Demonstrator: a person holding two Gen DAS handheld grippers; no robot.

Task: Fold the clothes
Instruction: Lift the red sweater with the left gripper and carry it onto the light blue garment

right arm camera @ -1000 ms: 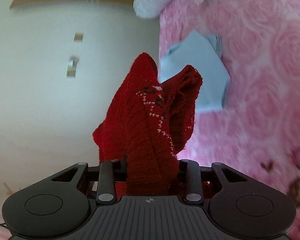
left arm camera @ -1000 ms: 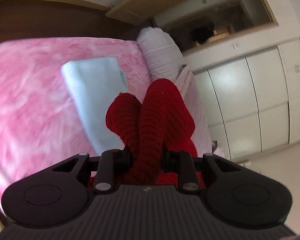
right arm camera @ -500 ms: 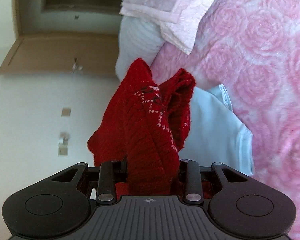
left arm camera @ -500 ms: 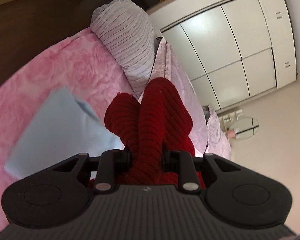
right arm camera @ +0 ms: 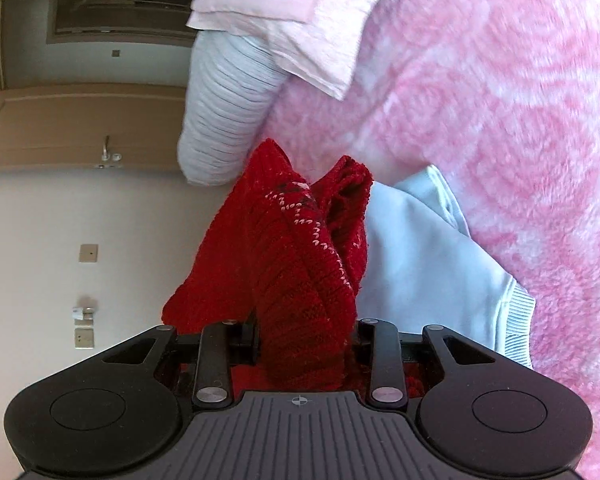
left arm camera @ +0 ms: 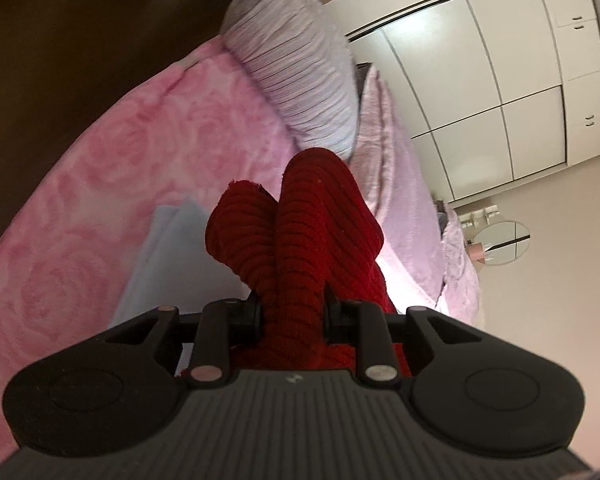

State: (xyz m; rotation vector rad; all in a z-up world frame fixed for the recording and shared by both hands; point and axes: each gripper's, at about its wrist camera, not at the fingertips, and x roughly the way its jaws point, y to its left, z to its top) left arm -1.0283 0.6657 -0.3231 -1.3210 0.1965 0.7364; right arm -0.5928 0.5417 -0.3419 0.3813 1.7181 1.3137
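Note:
A red knit sweater (left arm camera: 300, 232) is bunched between the jaws of my left gripper (left arm camera: 294, 316), which is shut on it. My right gripper (right arm camera: 306, 340) is shut on another part of the same red sweater (right arm camera: 284, 248), which shows a white stitched pattern. Both hold it up above the pink rose-pattern blanket (left arm camera: 100, 184). A folded light blue garment (right arm camera: 432, 256) lies on the blanket just beyond and below the sweater; it also shows in the left wrist view (left arm camera: 168, 256). The fingertips are hidden by the knit.
A ribbed grey-white pillow (left arm camera: 296, 64) and a pale pink quilt (left arm camera: 404, 208) lie at the bed's end. White wardrobe doors (left arm camera: 492, 80) and a round mirror (left arm camera: 500, 238) stand beyond. The right wrist view shows the pillow (right arm camera: 228, 108), a wall and a wooden door (right arm camera: 80, 124).
Both grippers have swung with the sweater toward the pillow end of the bed. The blue garment has slid lower and closer in both views. The grips are unchanged.

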